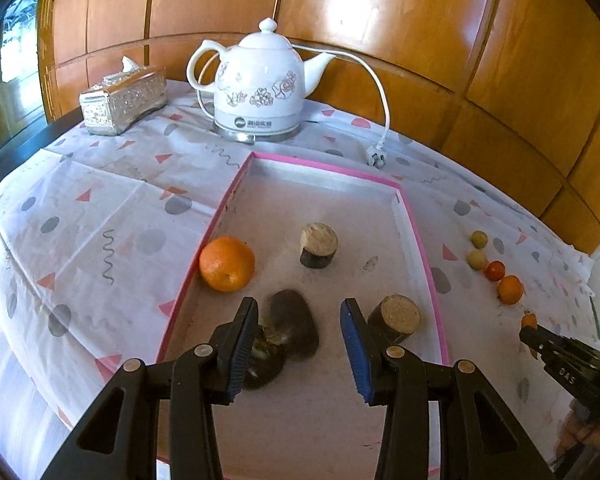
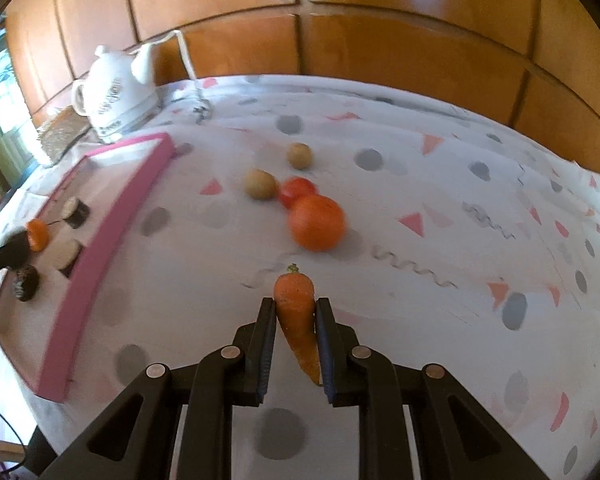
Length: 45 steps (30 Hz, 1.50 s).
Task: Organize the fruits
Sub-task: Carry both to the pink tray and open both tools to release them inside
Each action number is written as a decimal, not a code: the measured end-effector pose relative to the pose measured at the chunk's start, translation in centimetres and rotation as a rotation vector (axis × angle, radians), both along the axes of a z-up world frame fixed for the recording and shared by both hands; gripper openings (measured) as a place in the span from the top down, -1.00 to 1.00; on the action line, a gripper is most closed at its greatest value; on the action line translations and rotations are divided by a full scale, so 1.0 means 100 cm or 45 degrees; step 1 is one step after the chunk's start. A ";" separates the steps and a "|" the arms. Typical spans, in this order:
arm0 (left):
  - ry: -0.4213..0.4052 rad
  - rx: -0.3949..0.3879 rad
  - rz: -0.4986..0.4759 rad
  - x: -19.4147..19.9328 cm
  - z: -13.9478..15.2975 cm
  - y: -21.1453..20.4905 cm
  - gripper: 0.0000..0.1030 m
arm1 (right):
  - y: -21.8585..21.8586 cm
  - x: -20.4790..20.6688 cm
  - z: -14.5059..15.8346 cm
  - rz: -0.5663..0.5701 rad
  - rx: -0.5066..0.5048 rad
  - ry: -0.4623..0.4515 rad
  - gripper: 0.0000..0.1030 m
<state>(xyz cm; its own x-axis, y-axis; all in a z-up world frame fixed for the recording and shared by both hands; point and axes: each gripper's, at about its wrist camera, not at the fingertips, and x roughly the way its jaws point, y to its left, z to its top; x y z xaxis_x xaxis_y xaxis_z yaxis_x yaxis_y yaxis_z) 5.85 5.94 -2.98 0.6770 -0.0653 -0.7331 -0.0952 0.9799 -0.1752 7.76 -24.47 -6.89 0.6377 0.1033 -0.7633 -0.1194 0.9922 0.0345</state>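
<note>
A pink-rimmed tray [image 1: 416, 240] holds an orange [image 1: 227, 264], two cork-topped stumps [image 1: 318, 245] [image 1: 394, 319] and dark stones [image 1: 294, 330]. My left gripper [image 1: 299, 334] is open and empty above the stones. To the right of the tray, on the cloth, lie two tan balls [image 2: 261, 184] [image 2: 299, 155], a red tomato [image 2: 296, 190] and an orange fruit [image 2: 317, 222]. My right gripper [image 2: 295, 334] is shut on a carrot [image 2: 296, 312], held above the cloth in front of these fruits. It also shows in the left wrist view [image 1: 529, 326].
A white teapot-shaped kettle [image 1: 260, 84] with cord and plug [image 1: 376, 158] stands behind the tray. A silver tissue box [image 1: 122, 100] sits at the back left. Wooden wall panels close the far side. The table edge runs along the left.
</note>
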 end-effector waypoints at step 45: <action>-0.131 0.116 0.122 -0.035 0.019 0.021 -0.99 | 0.154 -0.006 0.029 0.404 0.271 0.025 0.39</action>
<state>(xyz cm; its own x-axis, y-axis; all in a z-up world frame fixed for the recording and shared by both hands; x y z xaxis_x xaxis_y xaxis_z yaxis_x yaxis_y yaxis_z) 2.36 8.06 -1.07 0.7488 0.0665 -0.6595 -0.1752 0.9794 -0.1000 7.17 -9.02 -3.94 0.5343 0.4508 -0.7150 -0.4165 0.8765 0.2414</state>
